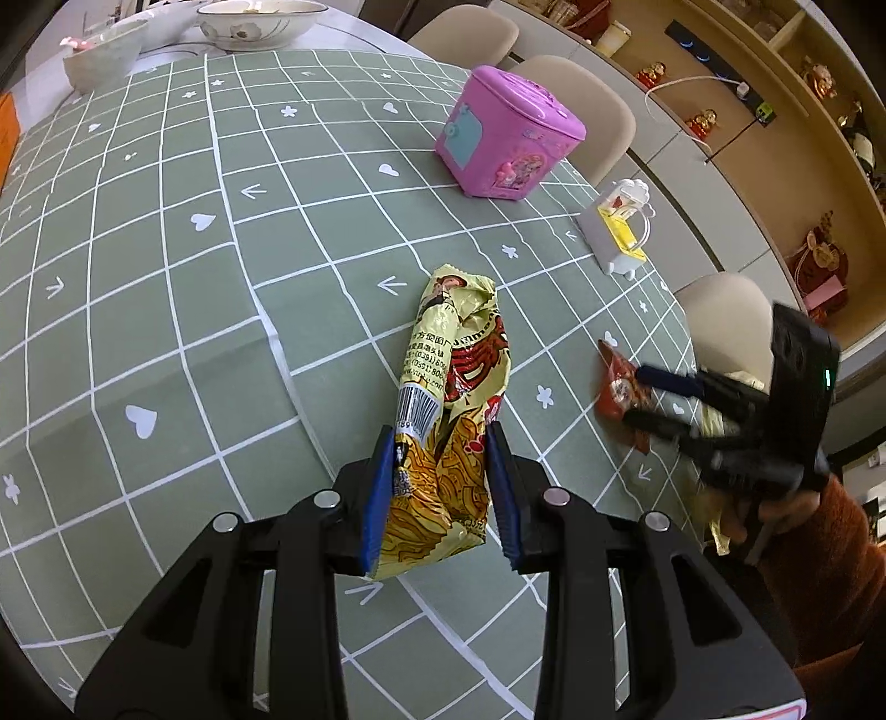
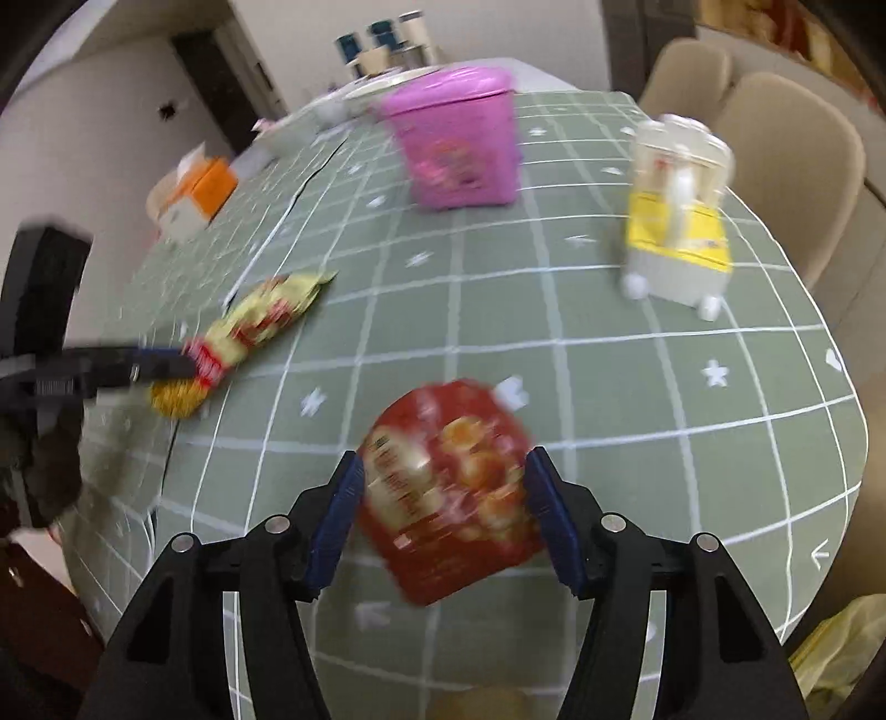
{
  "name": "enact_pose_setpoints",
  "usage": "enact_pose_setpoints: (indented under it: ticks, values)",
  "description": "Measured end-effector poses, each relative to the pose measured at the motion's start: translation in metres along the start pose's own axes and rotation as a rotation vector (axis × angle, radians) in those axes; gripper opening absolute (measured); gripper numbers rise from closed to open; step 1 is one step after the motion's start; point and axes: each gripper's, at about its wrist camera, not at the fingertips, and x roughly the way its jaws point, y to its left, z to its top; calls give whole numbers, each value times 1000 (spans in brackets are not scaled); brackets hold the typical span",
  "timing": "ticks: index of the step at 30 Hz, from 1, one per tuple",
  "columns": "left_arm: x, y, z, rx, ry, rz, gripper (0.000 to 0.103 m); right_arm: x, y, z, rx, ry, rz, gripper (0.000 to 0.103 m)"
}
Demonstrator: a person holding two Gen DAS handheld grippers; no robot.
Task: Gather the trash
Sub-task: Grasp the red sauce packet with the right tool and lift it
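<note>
A yellow noodle wrapper (image 1: 451, 404) lies on the green checked tablecloth (image 1: 166, 249). My left gripper (image 1: 443, 443) has its blue pads on both sides of the wrapper's near end, closed onto it. A red snack packet (image 2: 448, 493) sits between the pads of my right gripper (image 2: 443, 471), which touch its two edges; this view is blurred. The right gripper (image 1: 645, 396) also shows in the left wrist view, over the red packet (image 1: 617, 387) near the table's right edge. The left gripper (image 2: 183, 368) and the yellow wrapper (image 2: 260, 318) show at the left of the right wrist view.
A pink toy box (image 1: 509, 133) and a white and yellow toy (image 1: 617, 227) stand further back. Bowls (image 1: 260, 22) sit at the far end. An orange box (image 2: 194, 196) is at the left. Beige chairs (image 1: 581, 111) line the right side. A yellow bag (image 2: 841, 648) hangs beyond the table edge.
</note>
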Motion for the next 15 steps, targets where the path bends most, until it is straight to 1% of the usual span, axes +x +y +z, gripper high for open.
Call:
enact_pose_setpoints:
  ticks: [1, 3, 5, 7, 8, 9, 10, 11, 12, 15]
  values:
    - [0, -1, -1, -5, -6, 1, 30, 1, 10, -4, -54, 2, -55, 58]
    - [1, -3, -5, -17, -25, 15, 30, 3, 23, -9, -148, -11, -116, 58]
    - [1, -7, -9, -21, -39, 31, 30, 1, 14, -9, -110, -22, -82, 57]
    - [2, -12, -16, -33, -55, 54, 30, -1, 6, -10, -84, -52, -69, 51]
    - [3, -14, -18, -42, -61, 56, 30, -2, 3, -10, -75, -63, -85, 43]
    - [3, -16, -20, -55, -71, 63, 30, -3, 1, -11, -66, -68, -100, 32]
    - [3, -18, -21, -66, -82, 78, 30, -5, -1, -10, -54, -70, -114, 27]
    - [2, -21, -22, -73, -90, 85, 30, -8, -3, -9, -46, -76, -122, 19]
    - [0, -24, -22, -80, -103, 89, 30, -15, -4, -8, -35, -89, -130, 16]
    - [-15, -45, -23, -76, -155, 100, 30, -38, -1, -6, -36, -117, -151, 14]
